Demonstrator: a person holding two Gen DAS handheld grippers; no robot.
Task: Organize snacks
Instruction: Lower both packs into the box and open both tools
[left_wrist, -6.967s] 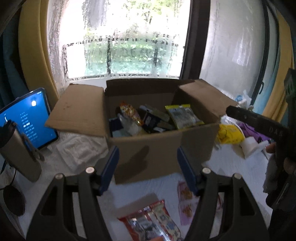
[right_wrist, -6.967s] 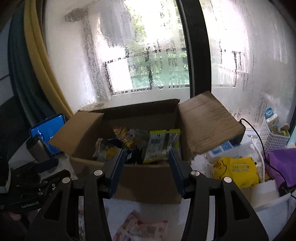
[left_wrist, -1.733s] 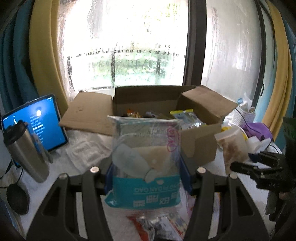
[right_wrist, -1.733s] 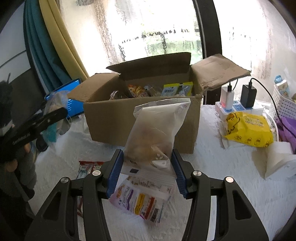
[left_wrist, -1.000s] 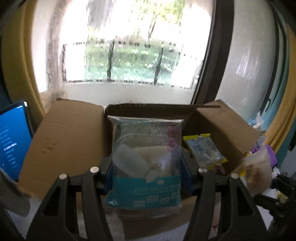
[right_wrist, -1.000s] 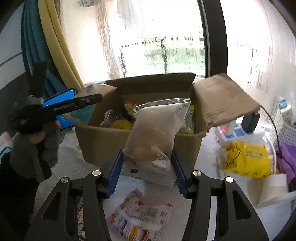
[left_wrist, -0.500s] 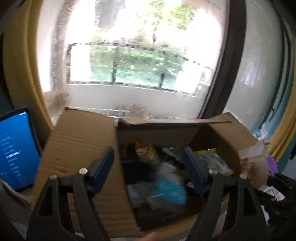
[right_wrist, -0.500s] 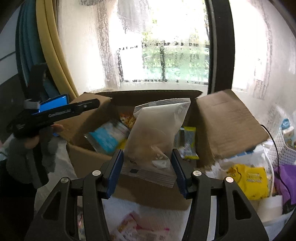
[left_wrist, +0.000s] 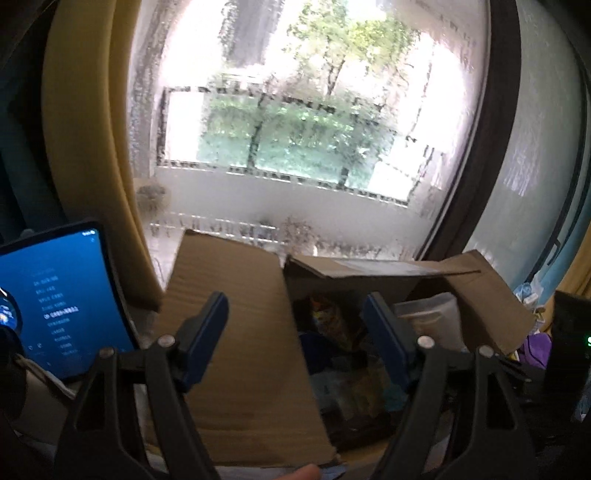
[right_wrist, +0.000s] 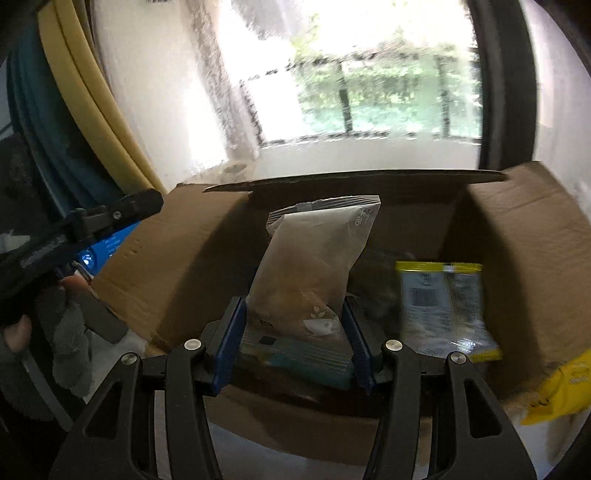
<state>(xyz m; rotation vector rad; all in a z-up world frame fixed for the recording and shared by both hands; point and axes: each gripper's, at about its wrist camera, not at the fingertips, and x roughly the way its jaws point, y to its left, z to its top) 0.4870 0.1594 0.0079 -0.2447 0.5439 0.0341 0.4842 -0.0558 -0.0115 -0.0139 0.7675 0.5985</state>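
My right tongs (right_wrist: 293, 338) clench the pale snack pouch (right_wrist: 314, 269) upright above the cardboard box (right_wrist: 517, 258), poised, I judge, for dropping in. My left tongs (left_wrist: 295, 332) hang released and empty over the left flap. Inside lie a yellow-edged packet (right_wrist: 443, 306) on the right and other blurred wrappers.

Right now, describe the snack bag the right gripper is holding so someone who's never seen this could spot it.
Find the open cardboard box in front of the window. Over its opening the right gripper pinches a frosted whitish pouch upright by its lower end. Unlike the yellow-edged packet to its right inside the box, it is pale, with a small white cup-and-leaf mark near the bottom.
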